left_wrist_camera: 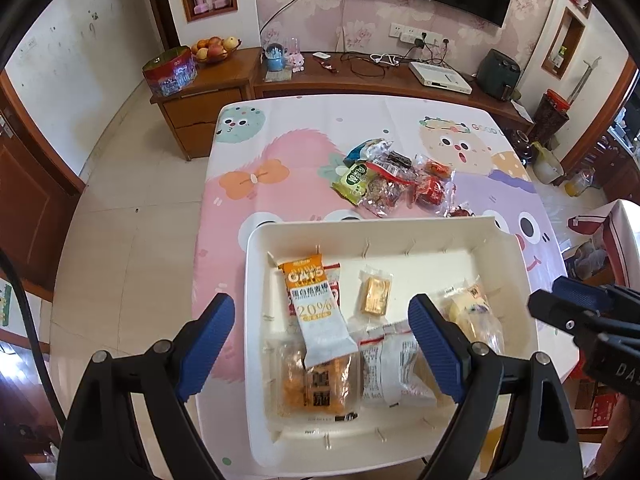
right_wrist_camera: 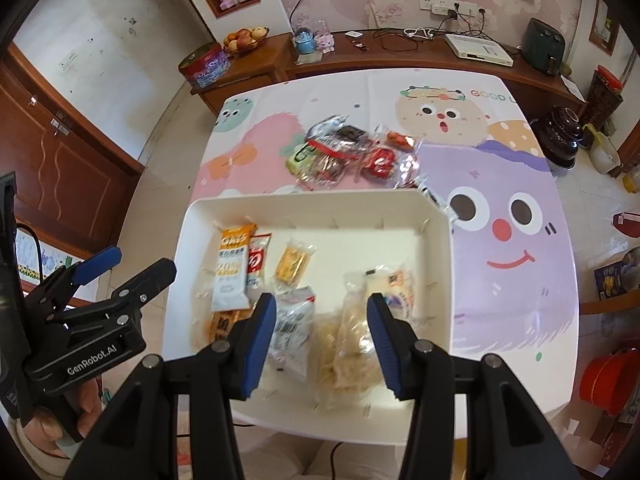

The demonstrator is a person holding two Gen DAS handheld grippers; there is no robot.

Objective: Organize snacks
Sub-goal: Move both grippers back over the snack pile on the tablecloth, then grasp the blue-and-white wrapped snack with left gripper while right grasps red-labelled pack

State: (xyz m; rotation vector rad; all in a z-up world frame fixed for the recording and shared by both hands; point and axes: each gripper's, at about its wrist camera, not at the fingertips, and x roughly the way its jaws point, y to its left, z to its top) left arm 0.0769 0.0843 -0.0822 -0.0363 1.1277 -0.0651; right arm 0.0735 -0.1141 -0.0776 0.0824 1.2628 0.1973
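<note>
While both empty claws gape over the tray (left_wrist_camera: pixel 256 280), only the right view shows the left hand (right_wrist_camera: pixel 86 408).

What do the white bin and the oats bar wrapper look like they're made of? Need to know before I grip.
White bin: looks like rigid moulded plastic, smooth with a slight sheen, rounded corners and slotted inner walls. Oats bar wrapper: looks like thin printed plastic film, mostly matte, with crimped ends; probably slippery, though that can't be confirmed from here.
</note>
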